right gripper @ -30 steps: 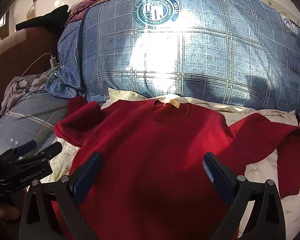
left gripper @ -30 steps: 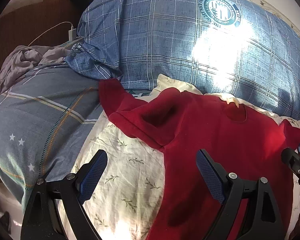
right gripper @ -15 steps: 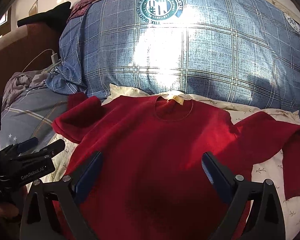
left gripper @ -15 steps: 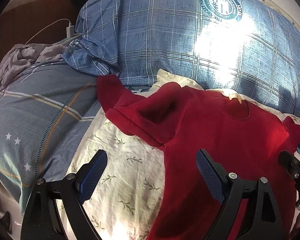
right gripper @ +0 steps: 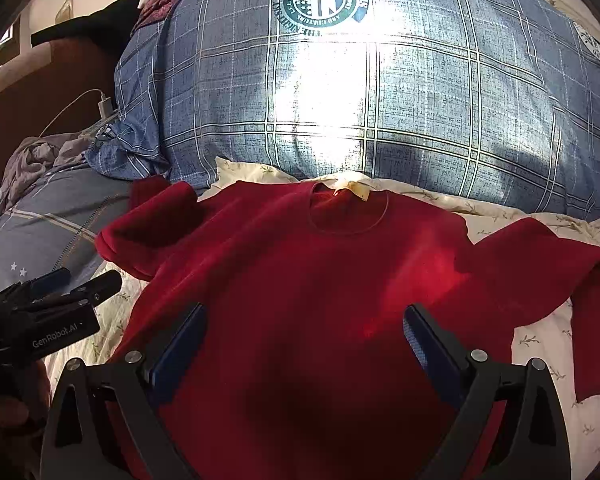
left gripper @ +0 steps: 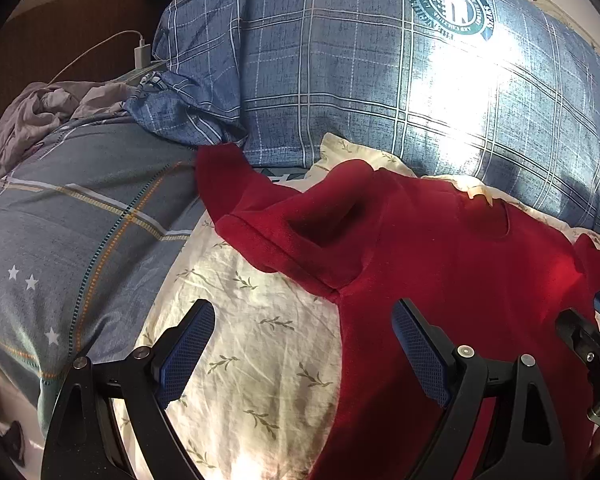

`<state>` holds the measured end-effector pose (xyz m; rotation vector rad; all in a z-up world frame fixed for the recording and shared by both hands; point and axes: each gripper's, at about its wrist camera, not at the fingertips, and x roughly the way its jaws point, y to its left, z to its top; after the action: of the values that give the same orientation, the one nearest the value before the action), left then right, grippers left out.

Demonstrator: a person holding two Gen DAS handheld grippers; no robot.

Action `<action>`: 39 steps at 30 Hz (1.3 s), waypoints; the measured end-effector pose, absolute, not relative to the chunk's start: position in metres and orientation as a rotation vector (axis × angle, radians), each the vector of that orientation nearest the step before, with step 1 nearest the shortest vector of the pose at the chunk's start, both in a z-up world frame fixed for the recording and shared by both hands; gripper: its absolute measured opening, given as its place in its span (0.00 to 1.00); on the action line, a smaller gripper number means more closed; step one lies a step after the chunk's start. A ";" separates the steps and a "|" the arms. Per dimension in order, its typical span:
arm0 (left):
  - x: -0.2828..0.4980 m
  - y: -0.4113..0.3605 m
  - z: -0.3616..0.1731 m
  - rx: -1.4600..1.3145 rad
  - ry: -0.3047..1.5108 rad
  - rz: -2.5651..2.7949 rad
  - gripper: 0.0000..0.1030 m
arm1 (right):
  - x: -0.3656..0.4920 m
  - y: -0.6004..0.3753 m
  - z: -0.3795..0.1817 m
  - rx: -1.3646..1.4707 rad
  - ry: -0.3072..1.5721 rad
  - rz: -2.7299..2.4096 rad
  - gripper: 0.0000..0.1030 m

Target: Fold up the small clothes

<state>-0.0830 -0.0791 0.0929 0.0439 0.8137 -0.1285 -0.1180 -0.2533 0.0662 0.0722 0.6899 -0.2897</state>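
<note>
Blue-padded jaws of the left gripper point(left gripper: 302, 354) stand wide with nothing between them, one pad over the pale leaf-print sheet point(left gripper: 256, 340) and the other over the left edge of the red sweater point(left gripper: 440, 264). The right gripper point(right gripper: 304, 350) also has its jaws spread wide and empty, both pads hovering above the sweater's lower body.

The red sweater point(right gripper: 300, 280) lies front-up on the sheet in the middle of the bed, its round neckline and pale label at the far side. Its left sleeve is bunched and folded over near the shoulder; its right sleeve runs out to the right and bends back toward the near edge. Just beyond the neckline sits a large blue plaid pillow point(right gripper: 380, 88) with a round green emblem. To the left lies a grey-blue starred quilt point(left gripper: 72, 232), with crumpled grey cloth point(left gripper: 44, 108) and a white charger with its cable point(left gripper: 142, 52) farther off.
</note>
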 end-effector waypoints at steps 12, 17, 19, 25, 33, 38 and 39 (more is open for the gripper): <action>-0.001 0.000 0.085 -0.178 0.840 -0.004 0.75 | -0.106 -0.261 0.060 0.095 0.698 -0.264 0.95; 0.062 0.014 0.060 -0.242 0.883 0.053 0.68 | -0.098 -0.261 0.051 0.088 0.719 -0.251 0.95; 0.084 0.017 0.049 -0.272 0.898 0.062 0.68 | -0.097 -0.263 0.048 0.099 0.726 -0.248 0.95; 0.148 0.013 0.011 -0.292 0.960 0.088 0.67 | -0.094 -0.271 0.042 0.126 0.746 -0.241 0.95; 0.197 0.010 -0.012 -0.294 1.004 0.041 0.08 | -0.093 -0.283 0.039 0.176 0.765 -0.258 0.95; 0.181 0.026 0.038 -0.283 0.902 -0.009 0.04 | -0.097 -0.288 0.042 0.185 0.755 -0.266 0.95; 0.176 0.034 0.054 -0.265 0.866 -0.002 0.04 | -0.097 -0.289 0.043 0.186 0.751 -0.267 0.95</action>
<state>0.1762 0.0337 0.0541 -0.2654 0.8665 -0.0021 -0.0975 -0.2887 0.0432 0.1861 0.7506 -0.2669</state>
